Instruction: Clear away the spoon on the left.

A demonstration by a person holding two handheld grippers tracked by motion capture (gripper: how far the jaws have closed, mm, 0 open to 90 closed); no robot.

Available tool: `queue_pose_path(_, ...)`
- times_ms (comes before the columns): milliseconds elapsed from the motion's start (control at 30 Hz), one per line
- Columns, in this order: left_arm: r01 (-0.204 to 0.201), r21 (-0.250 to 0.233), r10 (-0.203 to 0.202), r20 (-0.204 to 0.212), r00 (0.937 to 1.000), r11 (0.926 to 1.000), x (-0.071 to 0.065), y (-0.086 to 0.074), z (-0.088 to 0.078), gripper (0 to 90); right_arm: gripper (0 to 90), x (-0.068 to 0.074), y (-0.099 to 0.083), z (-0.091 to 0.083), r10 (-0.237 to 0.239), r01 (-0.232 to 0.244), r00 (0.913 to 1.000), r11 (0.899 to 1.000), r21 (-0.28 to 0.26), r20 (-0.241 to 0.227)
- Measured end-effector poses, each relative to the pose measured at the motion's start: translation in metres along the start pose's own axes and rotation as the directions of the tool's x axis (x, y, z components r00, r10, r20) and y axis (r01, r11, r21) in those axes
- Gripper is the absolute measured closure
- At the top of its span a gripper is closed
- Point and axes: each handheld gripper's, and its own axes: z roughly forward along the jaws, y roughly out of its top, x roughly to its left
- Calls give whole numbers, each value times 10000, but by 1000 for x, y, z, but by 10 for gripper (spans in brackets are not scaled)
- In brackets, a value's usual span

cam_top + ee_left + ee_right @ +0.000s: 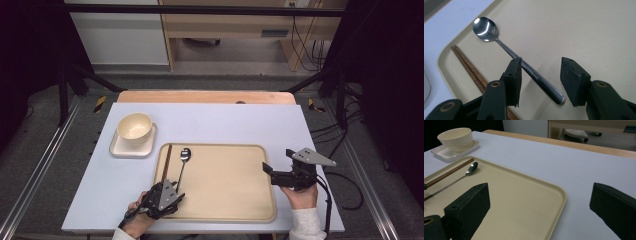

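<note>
A metal spoon (pixel 184 159) lies on the beige tray (pixel 225 200), bowl end away from me, beside a pair of brown wooden chopsticks (pixel 166 161) along the tray's left rim. My left gripper (pixel 175 192) hovers low over the tray's near left corner. In the left gripper view its jaws (pixel 541 72) stand apart around the spoon's handle (pixel 534 75), which rests on the tray with the pads not pressing it. My right gripper (pixel 278 161) is open at the tray's right edge, nothing between its jaws (pixel 540 200).
A cream bowl (pixel 134 127) sits on a small white rectangular dish (pixel 120 149) at the back left of the white table top. A wooden strip (pixel 205 97) runs along the far edge. Black frame posts and cables stand around the table.
</note>
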Motion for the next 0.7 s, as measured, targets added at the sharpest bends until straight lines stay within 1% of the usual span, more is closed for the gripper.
queue_pose_path(33, 17, 30, -18, 61, 10000, 10000, 1, 0, -1, 509, 35, 0, 0, 0, -31, 31, 10000, 10000, -18, -2)
queue_pose_path(133, 197, -110, -195, 182, 9996, 9997, 3, 1, -4, 494, 35, 0, 0, 0, -32, 32, 10000, 10000, -15, 4)
queue_pose_path(167, 378, -258, -373, 216, 9991, 9989, 3, 2, -5, 488, 35, 0, 0, 0, -27, 27, 10000, 10000, -13, 4)
queue_pose_path(200, 395, -271, -389, 221, 9990, 9989, 6, 2, -7, 478, 35, 0, 0, 0, -28, 28, 10000, 10000, -13, 2)
queue_pose_path(267, 660, -439, -647, 310, 9974, 9969, 10, 3, -11, 469, 35, 0, 0, 0, 11, -11, 10000, 10000, -5, 12)
queue_pose_path(300, 735, -494, -721, 290, 9970, 9961, 11, 3, -12, 460, 35, 0, 0, 0, -3, 3, 10000, 10000, 1, 32)
queue_pose_path(367, 1018, -682, -997, 334, 9945, 9925, 16, 3, -16, 450, 35, 0, 0, 1, -3, 3, 10000, 10000, 7, 18)
queue_pose_path(400, 1207, -819, -1181, 363, 9923, 9893, 18, 4, -17, 441, 35, 0, 0, 1, -4, 4, 10000, 10000, 8, 15)
queue_pose_path(500, 1514, -993, -1486, 350, 9883, 9835, 25, 4, -23, 416, 35, 0, 0, 1, 5, -5, 10000, 10000, 7, 14)
queue_pose_path(533, 1589, -1031, -1564, 321, 9872, 9819, 26, 4, -24, 406, 35, 0, 0, 1, 3, -3, 10000, 10000, 6, 15)
queue_pose_path(600, 1803, -1220, -1791, 207, 9836, 9760, 32, 4, -28, 391, 35, 0, 0, 1, 12, -12, 10000, 10000, 3, 11)
queue_pose_path(667, 1855, -1276, -1862, 70, 9825, 9743, 37, 3, -31, 384, 35, -1, 0, 0, 8, -8, 10000, 10000, 6, -2)
queue_pose_path(700, 2043, -1400, -2060, 30, 9786, 9688, 39, 2, -32, 378, 35, -1, 0, 0, 5, -5, 10000, 10000, -2, -9)
